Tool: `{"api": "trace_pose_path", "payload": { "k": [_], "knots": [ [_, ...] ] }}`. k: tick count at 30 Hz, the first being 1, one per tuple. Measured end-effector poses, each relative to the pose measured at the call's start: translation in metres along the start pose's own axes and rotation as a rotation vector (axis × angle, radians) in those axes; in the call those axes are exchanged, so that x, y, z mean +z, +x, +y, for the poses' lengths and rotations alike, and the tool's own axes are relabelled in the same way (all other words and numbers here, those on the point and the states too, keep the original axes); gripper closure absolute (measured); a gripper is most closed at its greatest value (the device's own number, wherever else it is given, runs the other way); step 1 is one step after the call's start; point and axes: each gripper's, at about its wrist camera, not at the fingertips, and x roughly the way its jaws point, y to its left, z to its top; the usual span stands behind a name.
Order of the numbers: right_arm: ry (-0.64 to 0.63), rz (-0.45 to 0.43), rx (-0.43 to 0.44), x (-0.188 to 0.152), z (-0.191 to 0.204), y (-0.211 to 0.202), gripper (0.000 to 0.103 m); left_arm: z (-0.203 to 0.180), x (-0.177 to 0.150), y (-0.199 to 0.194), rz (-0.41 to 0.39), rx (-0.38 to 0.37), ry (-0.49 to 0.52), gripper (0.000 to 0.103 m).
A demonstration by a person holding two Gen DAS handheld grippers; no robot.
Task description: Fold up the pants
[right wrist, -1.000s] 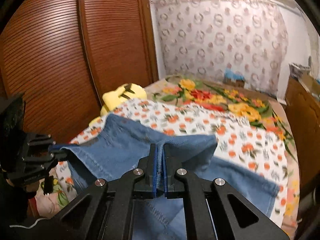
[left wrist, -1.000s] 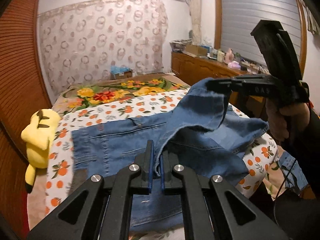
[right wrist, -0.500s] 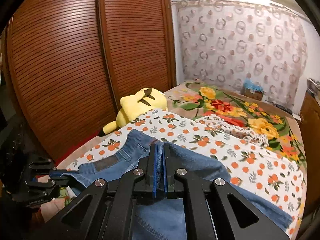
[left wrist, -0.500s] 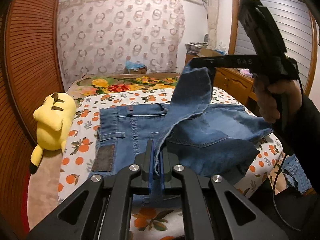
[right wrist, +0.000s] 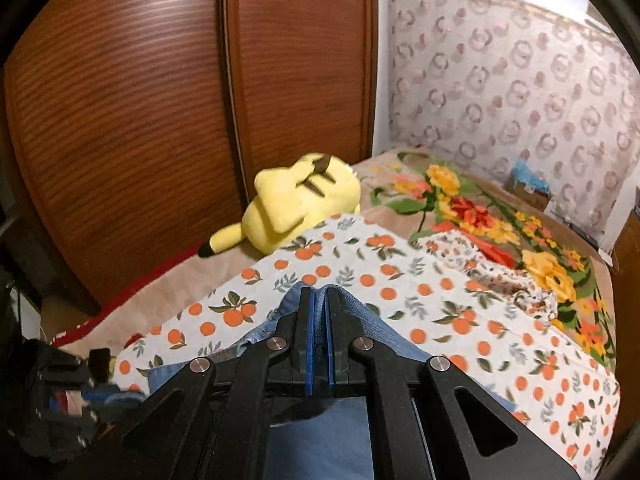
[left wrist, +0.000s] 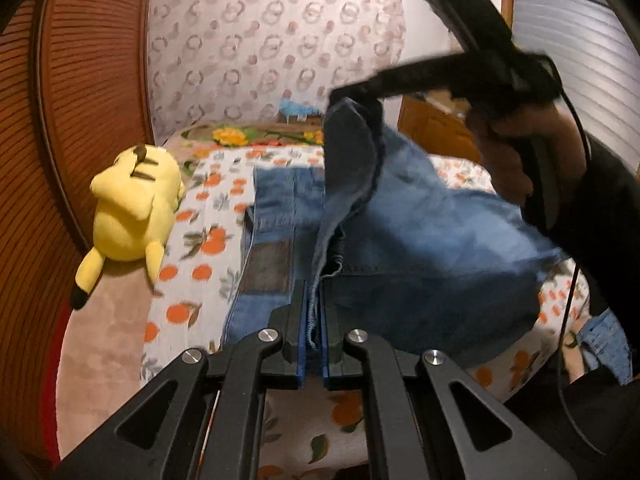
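Gripping denim in both tools, you hold the pants (left wrist: 420, 240) partly lifted over the bed (left wrist: 188, 280). Your left gripper (left wrist: 313, 320) has its jaws pressed together on a thin frayed edge of the fabric, low and close to the bed's near edge. Your right gripper (right wrist: 319, 320) likewise has its jaws pinched on a fold of blue cloth; seen from the left wrist view, it stands higher, above the middle of the bed, with a dark flap of denim hanging from its tips. Your right hand (left wrist: 516, 148) wraps the handle, and a dark sleeve (left wrist: 600, 220) follows it toward the right edge of the view.

Between the two grips the lifted leg drapes in a broad sag across the right half of the bed. Beneath it the rest of the pants lies flat on the orange-print sheet (right wrist: 400, 280), with the waistband end and a dark leather patch (left wrist: 268, 268) toward the bed's left side. The upper layer overlaps the lower one only partly; the lower layer's left strip stays uncovered.

A yellow plush toy (left wrist: 132, 208) lies on the bed's left edge, just beside the sheet and apart from the pants, against the brown slatted wardrobe doors (right wrist: 160, 100). A floral blanket (right wrist: 500, 224) covers the far end of the bed, below a patterned curtain (left wrist: 276, 60). The left wrist view is motion-blurred around the right gripper, so the exact line of its grip is unclear.
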Motion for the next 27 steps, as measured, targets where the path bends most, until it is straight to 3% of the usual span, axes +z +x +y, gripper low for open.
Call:
{"api": "trace_pose_path", "payload": {
  "k": [10,12,14,17,19,24,27],
  "knots": [
    [0.007,0.109,-0.002,0.012,0.012,0.061,0.098,0.016,-0.015,0.013,0.042,0.011,-0.045,0.096],
    [0.027,0.106,0.002,0.014,0.01,0.057,0.097,0.016,-0.017,0.013,0.036,0.017,-0.035,0.088],
    [0.048,0.093,0.016,0.016,0.004,0.053,0.094,0.017,-0.017,0.013,0.034,0.027,-0.035,0.074],
    [0.076,0.063,0.051,0.017,-0.001,0.046,0.078,0.02,-0.015,0.013,0.031,0.037,-0.041,0.06],
    [0.094,0.045,0.077,0.018,-0.005,0.039,0.068,0.02,-0.014,0.013,0.028,0.036,-0.04,0.057],
    [0.109,-0.001,0.056,0.01,-0.014,0.02,0.066,0.02,-0.01,0.013,0.024,0.044,-0.032,0.053],
    [0.11,-0.022,0.038,-0.001,-0.018,0.005,0.066,0.021,-0.008,0.011,0.013,0.054,-0.037,0.031]
  ]
}}
